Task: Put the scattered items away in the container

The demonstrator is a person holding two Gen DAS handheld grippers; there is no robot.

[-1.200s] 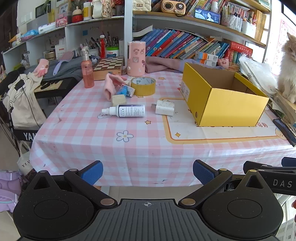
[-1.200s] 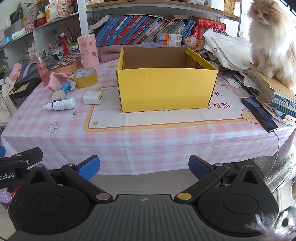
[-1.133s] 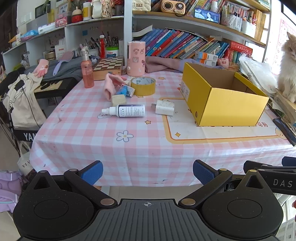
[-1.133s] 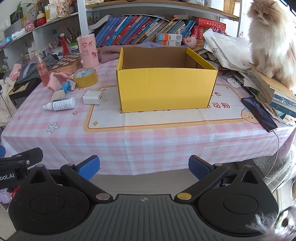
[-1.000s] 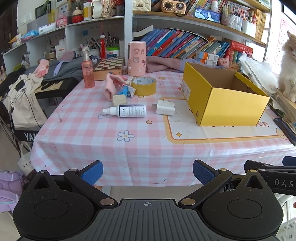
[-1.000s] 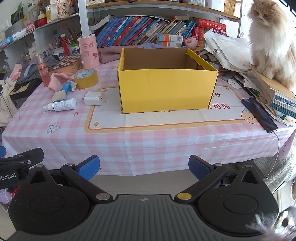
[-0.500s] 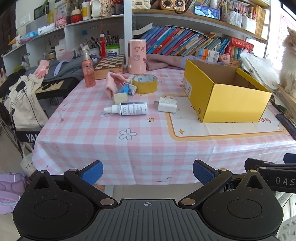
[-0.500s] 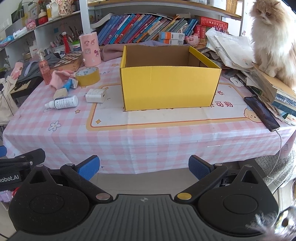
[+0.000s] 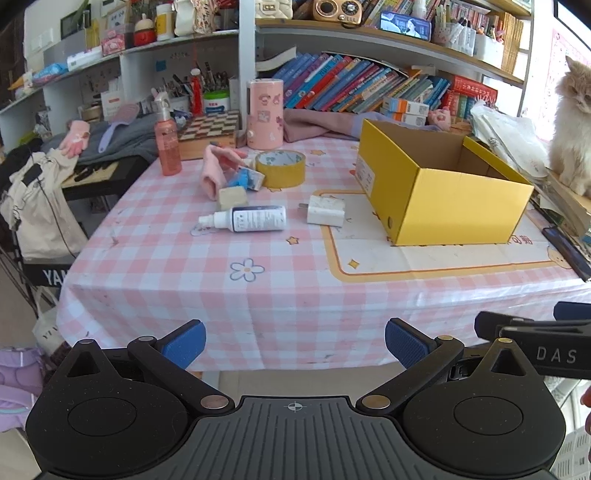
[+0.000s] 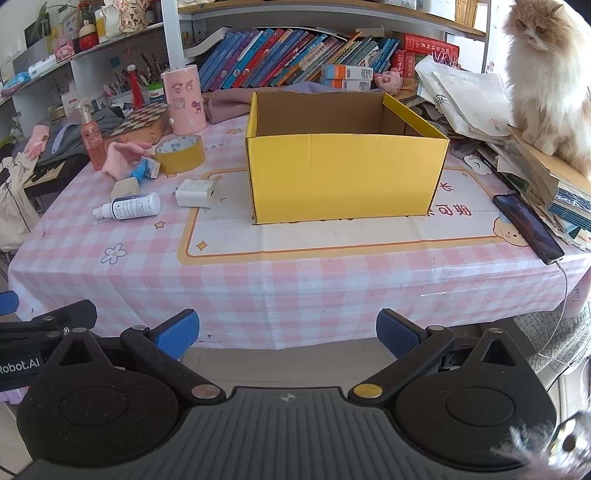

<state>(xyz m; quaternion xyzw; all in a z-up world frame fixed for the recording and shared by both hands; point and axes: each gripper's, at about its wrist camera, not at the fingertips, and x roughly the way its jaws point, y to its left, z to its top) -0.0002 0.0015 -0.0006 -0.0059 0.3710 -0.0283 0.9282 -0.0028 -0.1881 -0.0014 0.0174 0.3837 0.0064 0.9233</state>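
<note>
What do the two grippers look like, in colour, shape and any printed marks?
Both look alike. The left gripper and the right gripper have matte black bodies with a ribbed grey centre plate, two round black discs, angled black linkage arms and blue pads on the fingertips. Seen from the side, they carry white lettering: "DAS" and "Robot.AI".

- Illumination: bright daylight, entering from the upper right of both views
- Glare: window area at the right edge overexposed
- Shadows: soft; the yellow box (image 10: pixel 347 177) shades its own interior
- Distortion: strong fisheye curvature; shelves (image 9: pixel 388 35) bow toward the frame edges, corners vignette to black
- Focus: table sharp; a fuzzy object (image 10: pixel 546 448) at the lower right blurred
</note>
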